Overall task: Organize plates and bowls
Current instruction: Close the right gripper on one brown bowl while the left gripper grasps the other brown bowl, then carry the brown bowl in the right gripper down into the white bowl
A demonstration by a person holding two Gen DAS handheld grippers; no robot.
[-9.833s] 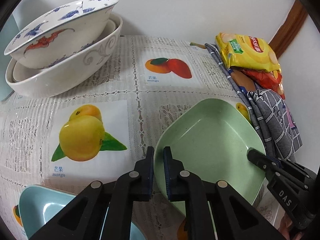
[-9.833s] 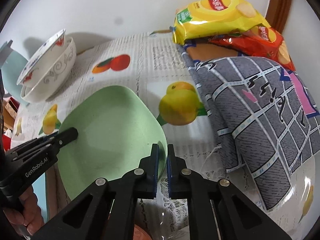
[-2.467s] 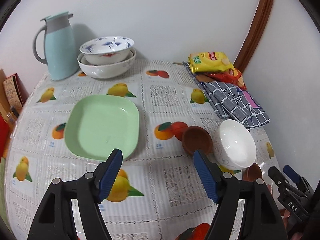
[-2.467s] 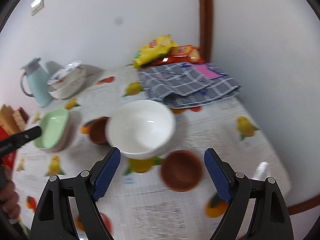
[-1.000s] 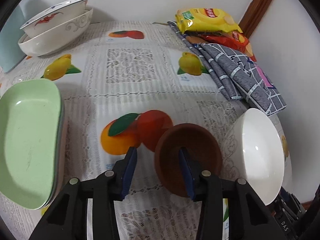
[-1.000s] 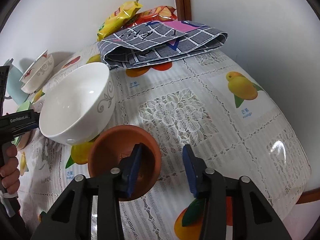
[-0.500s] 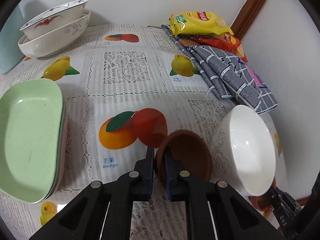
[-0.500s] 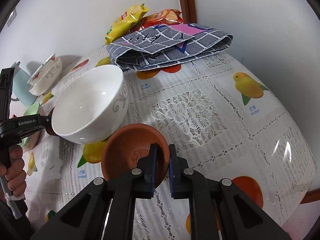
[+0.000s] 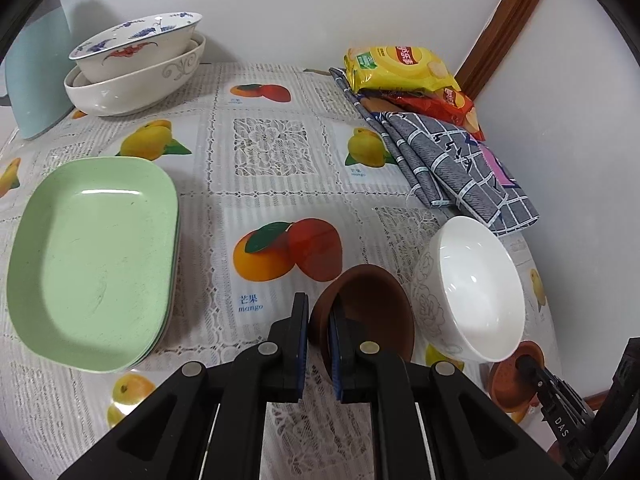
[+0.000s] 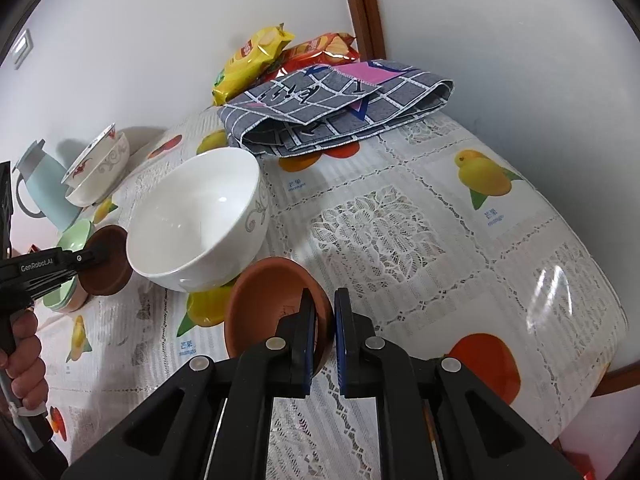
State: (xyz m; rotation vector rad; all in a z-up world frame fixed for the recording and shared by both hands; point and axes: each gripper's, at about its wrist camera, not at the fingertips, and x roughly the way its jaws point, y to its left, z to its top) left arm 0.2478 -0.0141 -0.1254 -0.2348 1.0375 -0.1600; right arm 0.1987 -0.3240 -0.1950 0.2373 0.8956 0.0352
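My left gripper point(image 9: 319, 320) is shut on the rim of a dark brown bowl point(image 9: 368, 312) and holds it tilted just above the tablecloth. That bowl also shows in the right wrist view point(image 10: 106, 260). My right gripper point(image 10: 322, 320) is shut on the rim of a terracotta bowl point(image 10: 268, 304), also lifted; it shows in the left wrist view point(image 9: 510, 380). A white bowl point(image 9: 476, 288) stands between the two brown bowls and shows in the right wrist view point(image 10: 196, 216). A stack of plates with a green one point(image 9: 92, 256) on top lies at the left.
Two nested patterned bowls point(image 9: 136, 68) and a light blue jug point(image 9: 36, 76) stand at the back left. A folded grey checked cloth point(image 9: 448, 160) and snack bags point(image 9: 396, 68) lie at the back right by the wall. The table edge point(image 10: 608, 376) is near on the right.
Both grippers have lifted their brown bowls a little off the table and drawn back. The white bowl and the plate stack have not moved.
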